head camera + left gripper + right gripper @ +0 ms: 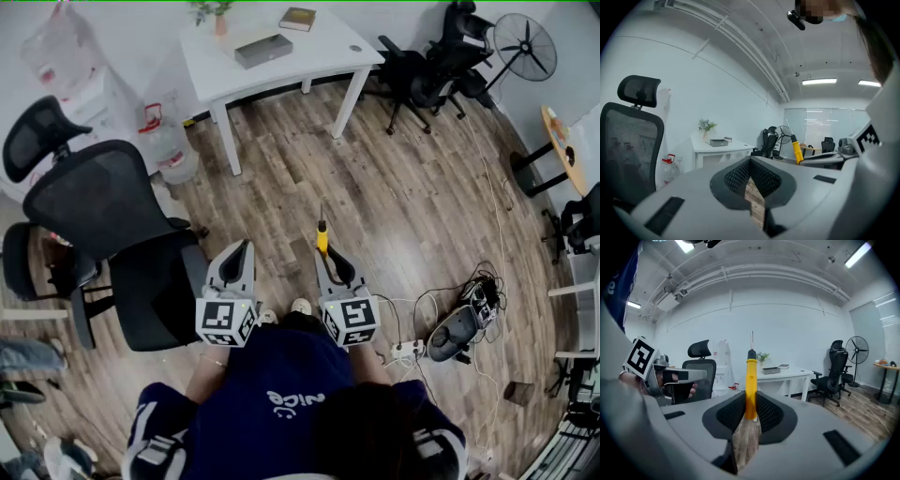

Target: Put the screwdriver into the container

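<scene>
Wood-plank floor (422,216) ran wall to wall. White table (328,52) stood by white wall (787,319), small plant (219,22) on top. Black mesh chair (112,216) sat at left. More black chairs (431,70) and pedestal fan (525,47) filled far corner. Strip lights (820,81) glowed overhead. Cables (478,291) lay tangled on floor at right.

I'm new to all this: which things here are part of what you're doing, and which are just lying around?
Part of the job: yellow-handled screwdriver, clamped in the right gripper; grey box on the white table, likely the container.
Just lying about: office chair, book, potted plant, fan, water jug, power strip.
</scene>
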The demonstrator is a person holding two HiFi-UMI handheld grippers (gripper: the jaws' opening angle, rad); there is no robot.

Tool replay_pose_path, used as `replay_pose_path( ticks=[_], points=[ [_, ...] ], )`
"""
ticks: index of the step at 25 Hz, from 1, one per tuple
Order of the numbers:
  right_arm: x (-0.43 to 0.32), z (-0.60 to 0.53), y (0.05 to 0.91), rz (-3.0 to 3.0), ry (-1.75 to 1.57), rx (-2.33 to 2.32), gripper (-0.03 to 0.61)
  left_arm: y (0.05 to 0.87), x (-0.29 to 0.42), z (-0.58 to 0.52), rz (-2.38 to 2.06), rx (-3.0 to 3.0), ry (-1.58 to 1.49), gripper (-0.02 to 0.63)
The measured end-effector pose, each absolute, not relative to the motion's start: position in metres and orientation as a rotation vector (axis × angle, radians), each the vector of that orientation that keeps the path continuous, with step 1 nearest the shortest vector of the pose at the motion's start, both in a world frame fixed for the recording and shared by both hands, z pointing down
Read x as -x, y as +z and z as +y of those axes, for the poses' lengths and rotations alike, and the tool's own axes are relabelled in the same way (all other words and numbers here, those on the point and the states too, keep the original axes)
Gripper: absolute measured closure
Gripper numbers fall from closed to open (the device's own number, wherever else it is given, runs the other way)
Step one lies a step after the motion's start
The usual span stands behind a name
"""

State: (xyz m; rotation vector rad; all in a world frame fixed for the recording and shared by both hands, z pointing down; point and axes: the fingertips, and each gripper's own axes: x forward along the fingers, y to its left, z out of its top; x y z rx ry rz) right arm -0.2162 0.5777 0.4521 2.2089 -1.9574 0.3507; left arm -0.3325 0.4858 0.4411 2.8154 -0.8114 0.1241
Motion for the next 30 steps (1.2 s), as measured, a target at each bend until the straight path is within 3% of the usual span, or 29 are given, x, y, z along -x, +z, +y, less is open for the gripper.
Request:
replay_pose_path(
  ticks=[30],
  points=[
    [0.106, 0.560, 0.465, -1.952, 0.358, -2.237, 0.494, 0.462, 0.235, 0.469, -0.844, -2.763, 0.122, 0.601]
  ],
)
